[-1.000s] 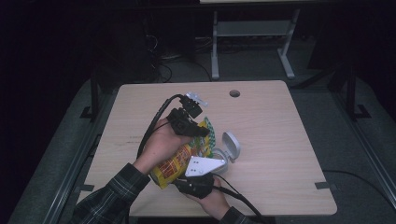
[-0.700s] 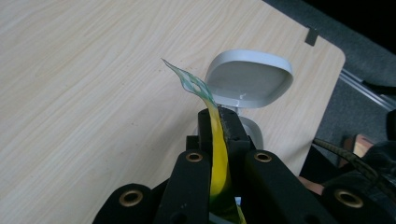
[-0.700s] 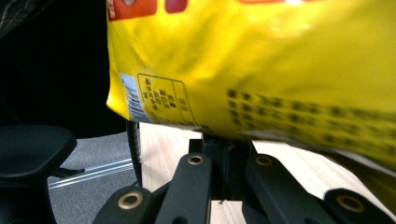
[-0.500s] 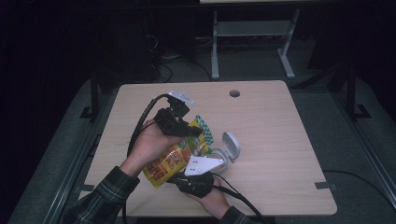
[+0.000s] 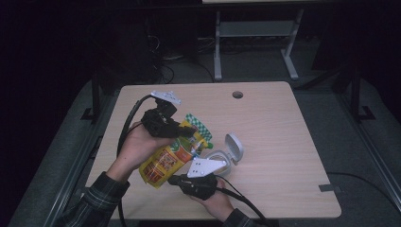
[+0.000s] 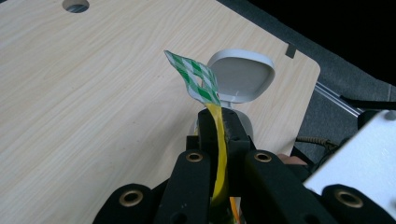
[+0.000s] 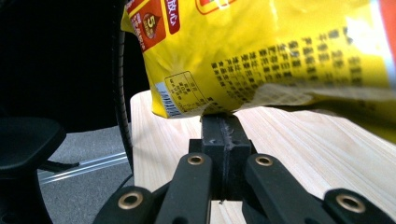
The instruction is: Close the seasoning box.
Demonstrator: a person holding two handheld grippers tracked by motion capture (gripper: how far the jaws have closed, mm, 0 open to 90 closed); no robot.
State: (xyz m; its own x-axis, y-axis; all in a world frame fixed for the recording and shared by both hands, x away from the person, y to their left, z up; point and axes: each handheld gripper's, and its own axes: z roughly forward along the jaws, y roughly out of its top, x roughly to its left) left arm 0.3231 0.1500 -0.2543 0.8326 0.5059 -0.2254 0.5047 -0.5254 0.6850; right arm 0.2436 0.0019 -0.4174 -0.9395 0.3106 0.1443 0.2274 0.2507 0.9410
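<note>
Two hand-held grippers share one yellow pouch (image 5: 172, 158), held above the counter (image 5: 283, 142). Your left hand-held gripper (image 6: 219, 135) is clamped on its green-checked top seal, your right hand-held gripper (image 7: 223, 128) on the bottom edge. Likely light, soft and slick — pinch the flat seams. An open grey container (image 5: 226, 153) stands just beside it; dim room.

Yellow pouch (image 5: 172, 158) with red labels and a green-white checked top, clamped in the black left hand-held gripper (image 5: 187, 134); grey container (image 5: 222, 156) beside it; pale wood-grain bench (image 5: 283, 137).
</note>
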